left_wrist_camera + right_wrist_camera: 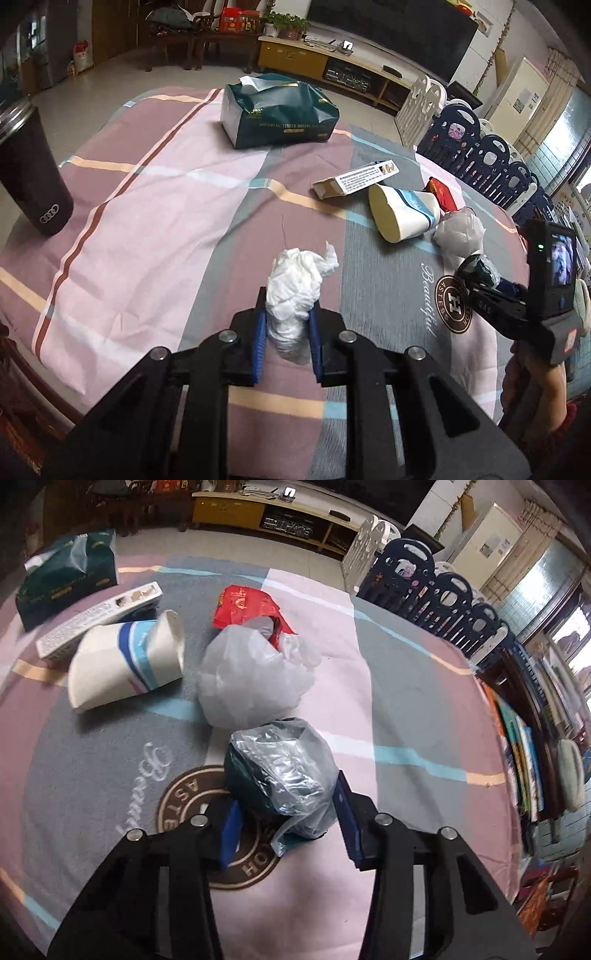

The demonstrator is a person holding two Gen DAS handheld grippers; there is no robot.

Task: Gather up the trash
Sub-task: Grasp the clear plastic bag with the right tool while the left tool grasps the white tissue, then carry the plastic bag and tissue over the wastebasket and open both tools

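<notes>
My left gripper (287, 311) is shut on a crumpled white tissue (295, 284), held just above the striped tablecloth (147, 206). In the right wrist view, my right gripper (288, 794) is closed around a crumpled clear-and-dark plastic wrapper (280, 771), with both blue pads against its sides. The same gripper (480, 273) shows at the right edge of the left wrist view, a hand behind it. Beyond the wrapper lie a balled white plastic bag (251, 679), a red packet (247, 605), a paper cup (125, 661) on its side and a long flat carton (99, 613).
A dark green tissue pack (279, 110) sits at the far side of the table. A black tumbler (31, 173) stands upright at the left edge. Stacked dark blue chairs (443, 590) line the floor past the right edge.
</notes>
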